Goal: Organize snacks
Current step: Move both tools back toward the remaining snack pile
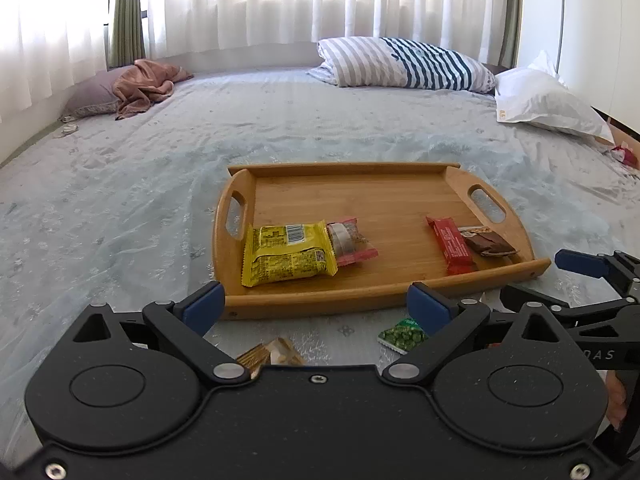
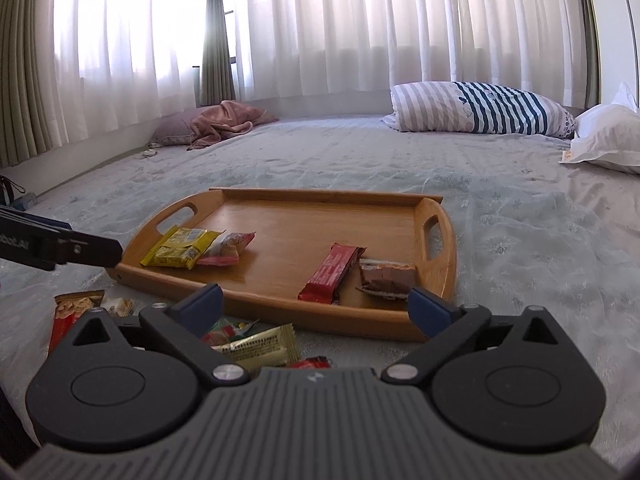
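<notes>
Crinkly gold packet (image 2: 262,346) lay on bedspread (image 2: 520,248) just short of wooden tray (image 2: 280,298); light, slippery, best pinched across flat middle. Left gripper (image 1: 316,304) and right gripper (image 2: 316,304) spread wide, empty.

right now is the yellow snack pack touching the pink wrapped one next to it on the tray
Touching. The left wrist view shows the yellow pack overlapping the pink wrapped snack's end, with no gap; the right wrist view agrees.
</notes>
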Tool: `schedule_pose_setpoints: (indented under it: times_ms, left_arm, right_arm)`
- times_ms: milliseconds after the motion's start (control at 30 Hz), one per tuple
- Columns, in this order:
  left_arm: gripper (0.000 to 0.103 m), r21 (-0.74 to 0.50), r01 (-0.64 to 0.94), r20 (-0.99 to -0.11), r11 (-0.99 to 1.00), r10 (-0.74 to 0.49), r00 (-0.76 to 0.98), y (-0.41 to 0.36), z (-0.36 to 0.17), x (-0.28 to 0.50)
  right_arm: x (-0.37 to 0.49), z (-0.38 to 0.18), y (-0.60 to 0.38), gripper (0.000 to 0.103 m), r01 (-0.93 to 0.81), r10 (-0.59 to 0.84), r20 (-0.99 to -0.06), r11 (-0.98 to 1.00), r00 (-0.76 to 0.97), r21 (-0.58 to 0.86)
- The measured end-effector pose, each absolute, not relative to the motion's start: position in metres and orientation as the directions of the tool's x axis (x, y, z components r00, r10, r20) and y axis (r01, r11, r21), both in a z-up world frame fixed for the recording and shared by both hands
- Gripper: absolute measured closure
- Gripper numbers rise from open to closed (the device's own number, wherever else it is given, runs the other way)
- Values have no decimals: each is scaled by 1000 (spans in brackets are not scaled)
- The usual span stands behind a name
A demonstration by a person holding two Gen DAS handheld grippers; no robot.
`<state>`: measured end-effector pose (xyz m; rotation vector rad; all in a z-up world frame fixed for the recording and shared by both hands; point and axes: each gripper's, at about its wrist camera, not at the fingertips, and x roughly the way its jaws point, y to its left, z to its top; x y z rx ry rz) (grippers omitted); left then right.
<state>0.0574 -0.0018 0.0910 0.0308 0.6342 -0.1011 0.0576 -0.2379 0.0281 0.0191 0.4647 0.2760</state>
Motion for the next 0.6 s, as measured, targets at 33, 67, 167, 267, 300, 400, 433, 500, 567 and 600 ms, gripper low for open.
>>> schedule_pose_setpoints:
  times_ms: [33, 67, 167, 267, 300, 400, 433, 500, 567, 600]
  left_arm:
    - [5, -4, 102, -592, 995, -84, 802, -2, 91, 54]
    - [5, -8, 99, -591, 995, -85, 802, -1, 91, 50]
    - [5, -19, 95, -594, 995, -88, 800, 2, 89, 40]
    - [5, -17, 88, -599, 996, -80, 797, 5, 83, 32]
    - [5, -18, 83, -601, 996, -77, 796, 6, 81, 30]
    - [4, -34, 71, -591, 997, -77, 803, 12, 73, 23]
    - [3, -45, 72, -583, 996, -85, 808, 14, 70, 21]
    - [3, -73, 66, -573, 995, -96, 814, 18, 63, 17]
    - [3, -91, 62, -580, 994, -103, 808, 22, 56, 17]
    - [3, -90, 60, -583, 994, -101, 806, 22, 53, 16]
  right_arm:
    - [56, 27, -238, 0, -258, 265, -441, 963, 857, 78]
    - [54, 25, -238, 0, -258, 263, -442, 963, 857, 73]
    - [50, 19, -237, 0, -261, 260, -452, 963, 853, 61]
    - [46, 11, -237, 0, -270, 266, -465, 961, 845, 60]
    - [45, 8, -237, 0, -274, 270, -469, 960, 841, 60]
    - [40, -1, -236, 0, -288, 281, -477, 956, 833, 60]
    - [40, -3, -235, 0, -291, 284, -477, 955, 832, 61]
    - [37, -8, -235, 0, -300, 296, -474, 951, 829, 69]
    - [37, -12, -235, 0, -305, 305, -473, 949, 827, 77]
    - [36, -14, -236, 0, -306, 307, -471, 949, 827, 81]
